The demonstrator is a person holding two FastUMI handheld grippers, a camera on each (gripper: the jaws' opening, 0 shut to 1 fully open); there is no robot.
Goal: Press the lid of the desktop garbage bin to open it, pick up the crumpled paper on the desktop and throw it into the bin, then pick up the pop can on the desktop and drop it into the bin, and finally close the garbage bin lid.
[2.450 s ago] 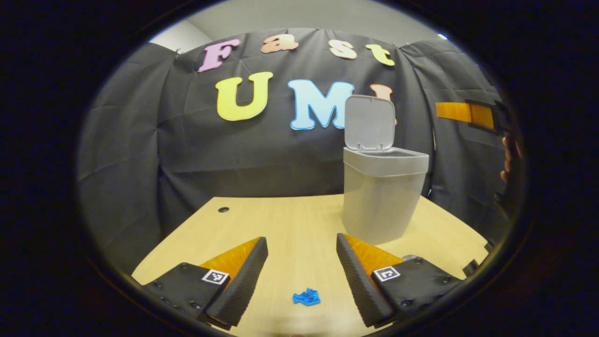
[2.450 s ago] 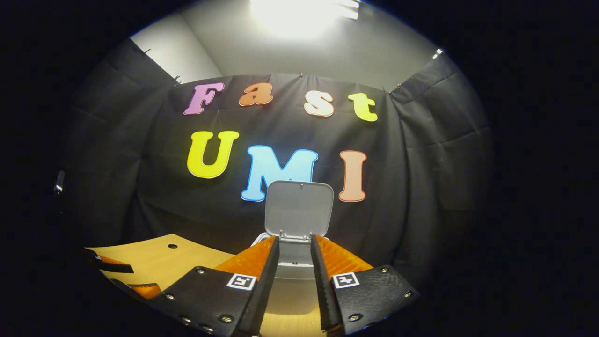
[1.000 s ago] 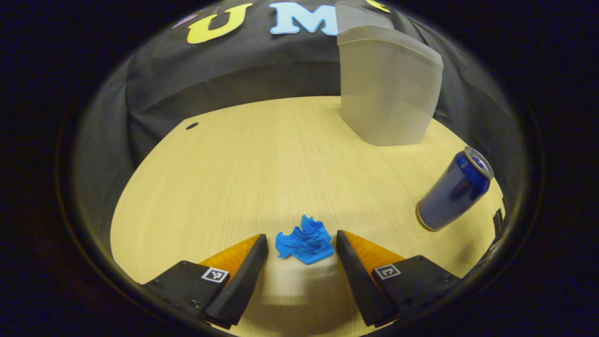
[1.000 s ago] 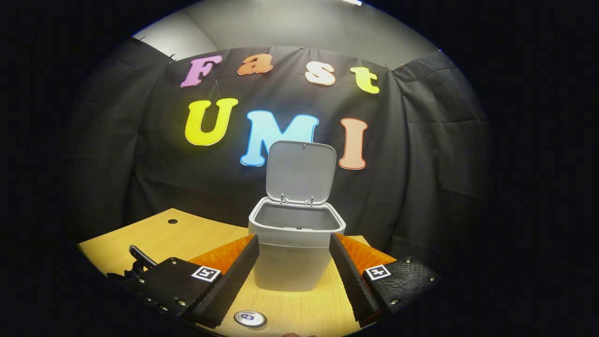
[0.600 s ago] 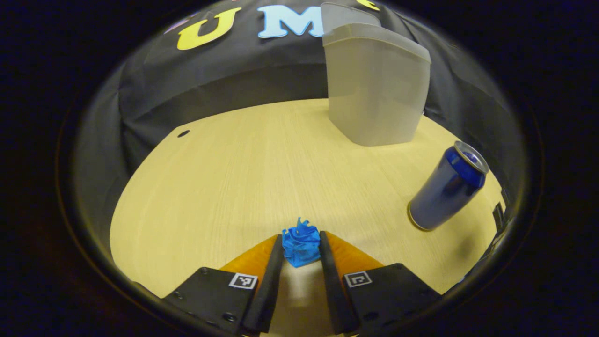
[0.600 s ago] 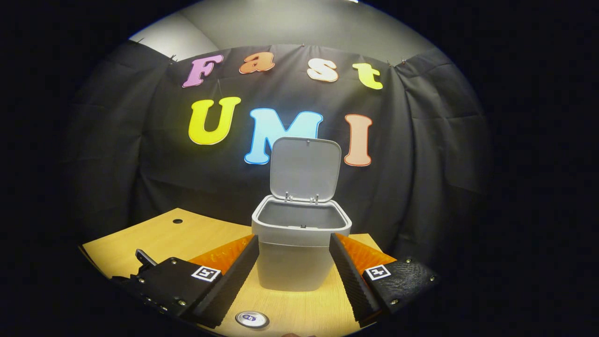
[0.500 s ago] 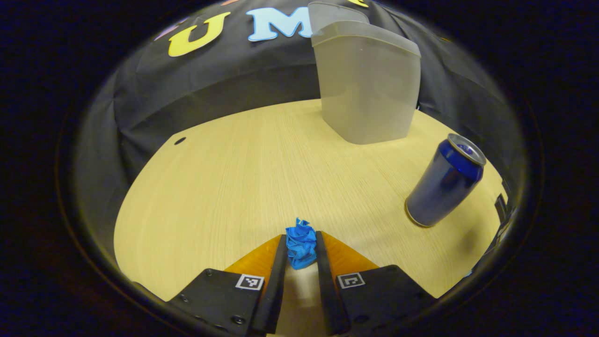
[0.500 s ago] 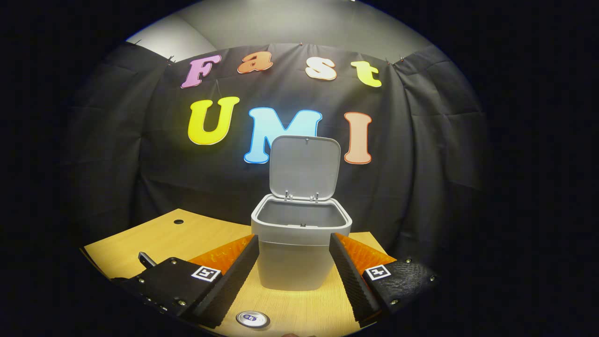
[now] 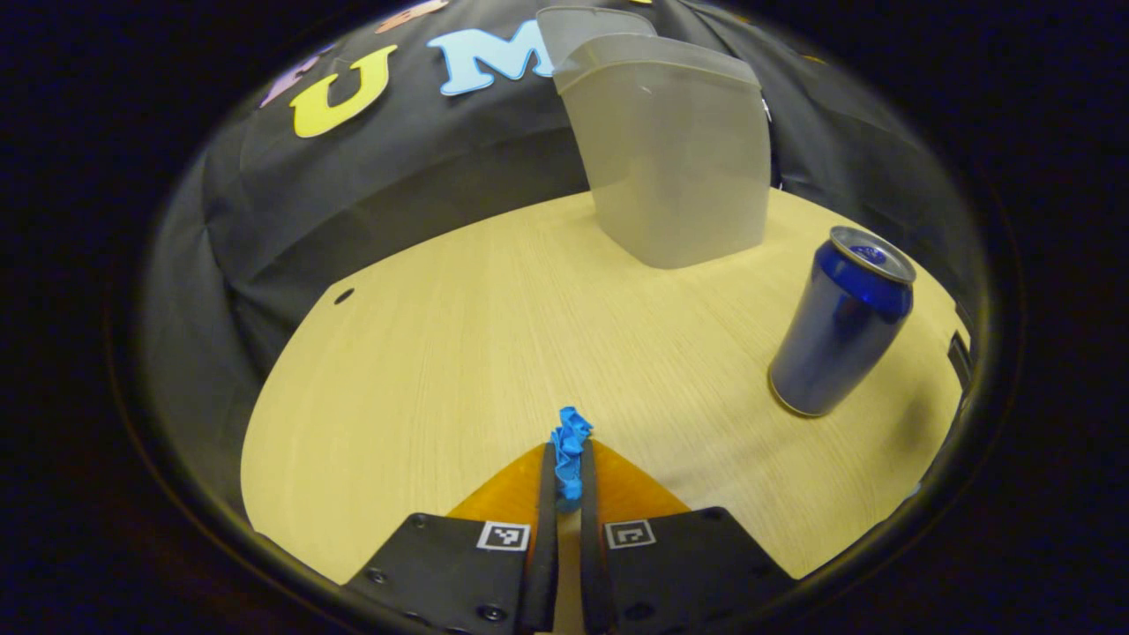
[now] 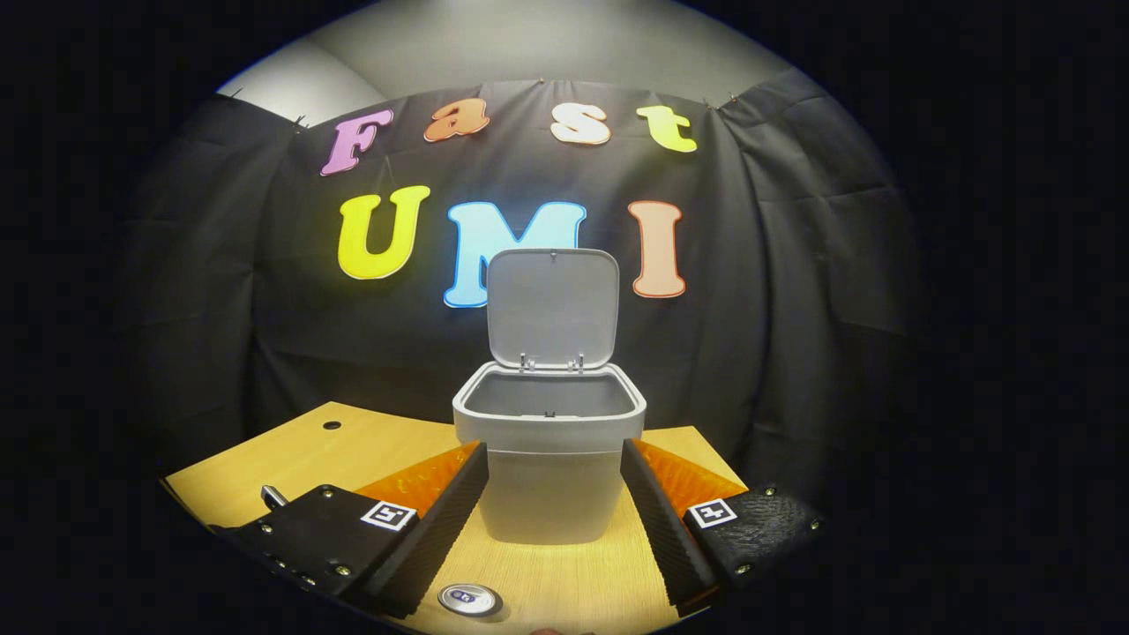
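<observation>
The left gripper [image 9: 564, 459], which had hung wide open above the desk [image 9: 423, 353], came down around the blue crumpled paper [image 9: 568, 450] and squeezed it into a thin strip. The right gripper [image 10: 554, 494] drew back from the bin [image 10: 549, 459] and spread its fingers wide.

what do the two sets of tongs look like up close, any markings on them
Left tongs and right tongs match: each has two wedge-shaped fingers tapering forward, with ribbed inner faces. Each finger sits on a flat black plate fixed with small screws, and each plate carries a small square black-and-white tag. No cables or sleeves are visible.
</observation>
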